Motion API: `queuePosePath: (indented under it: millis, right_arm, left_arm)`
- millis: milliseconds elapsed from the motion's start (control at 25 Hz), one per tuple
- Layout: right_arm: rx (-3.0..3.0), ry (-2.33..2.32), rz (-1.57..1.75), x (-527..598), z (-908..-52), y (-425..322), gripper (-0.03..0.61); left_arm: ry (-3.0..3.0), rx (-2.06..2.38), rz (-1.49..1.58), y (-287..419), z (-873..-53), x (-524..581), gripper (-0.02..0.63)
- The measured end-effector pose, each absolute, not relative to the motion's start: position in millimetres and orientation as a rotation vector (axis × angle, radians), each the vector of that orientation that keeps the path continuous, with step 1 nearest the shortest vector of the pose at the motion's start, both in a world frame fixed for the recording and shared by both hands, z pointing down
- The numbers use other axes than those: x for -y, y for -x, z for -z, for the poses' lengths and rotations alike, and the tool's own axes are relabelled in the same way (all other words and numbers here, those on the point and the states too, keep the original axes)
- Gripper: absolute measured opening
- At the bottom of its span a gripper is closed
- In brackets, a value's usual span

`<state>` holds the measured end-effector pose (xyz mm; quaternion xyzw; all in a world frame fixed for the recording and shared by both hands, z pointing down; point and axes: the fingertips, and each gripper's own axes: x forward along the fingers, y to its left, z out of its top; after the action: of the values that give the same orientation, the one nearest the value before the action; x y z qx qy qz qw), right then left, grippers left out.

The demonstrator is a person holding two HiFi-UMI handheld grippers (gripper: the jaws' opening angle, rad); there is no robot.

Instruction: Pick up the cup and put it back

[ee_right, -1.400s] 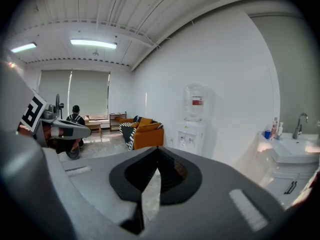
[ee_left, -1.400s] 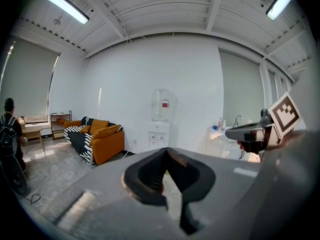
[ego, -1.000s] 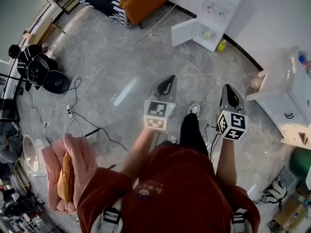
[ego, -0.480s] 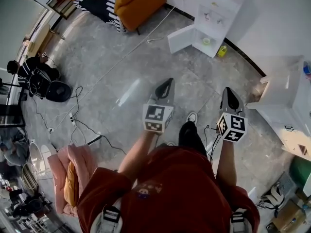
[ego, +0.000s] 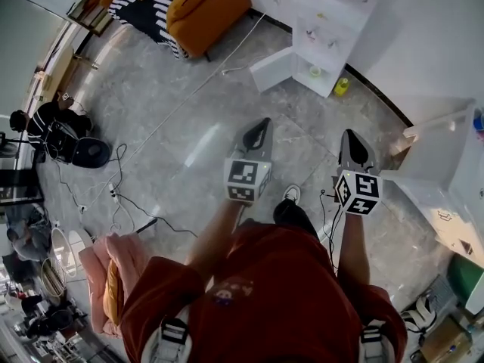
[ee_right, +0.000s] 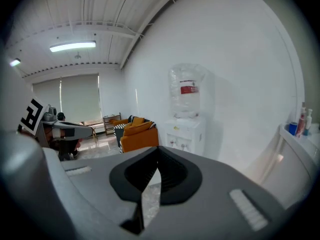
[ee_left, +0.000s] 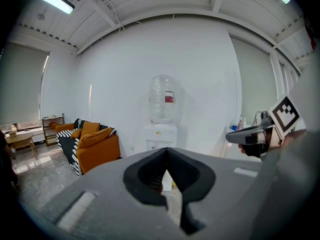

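Left tongs [ego: 259, 129] and right tongs [ego: 352, 140] are held out, both pressed together and empty. What may be the cup [ego: 315, 72] is seen at 12 o'clock, well apart, inside an open cabinet [ego: 336, 21]. Unless the tongs are spread in time, the cup could be knocked over.

The pale item [ego: 315, 72] is too small to identify.

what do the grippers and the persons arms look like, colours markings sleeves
The left gripper and right gripper are grey wedges tapering to a point, with a black hollow behind the jaws. Each carries a white cube with black square markers. The person wears a rust-red top with sleeves near elbow length and white shoulder straps with black buckles.
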<state>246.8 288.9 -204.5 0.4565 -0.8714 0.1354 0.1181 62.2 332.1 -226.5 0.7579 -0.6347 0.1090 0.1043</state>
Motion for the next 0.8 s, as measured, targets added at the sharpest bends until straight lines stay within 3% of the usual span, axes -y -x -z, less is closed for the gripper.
queuePosePath:
  millis: [560,800]
  right_arm:
    - [2.557,-1.34,-0.377,-219,202,-255,0.0]
    - [2.531,-1.397,-0.375,-188,195,-226,0.0]
  left_arm:
    - [-2.282,1.838,-0.338,-79,228,-255,0.0]
    - [-2.31,1.807,-0.318,-49,220,-213,0.0]
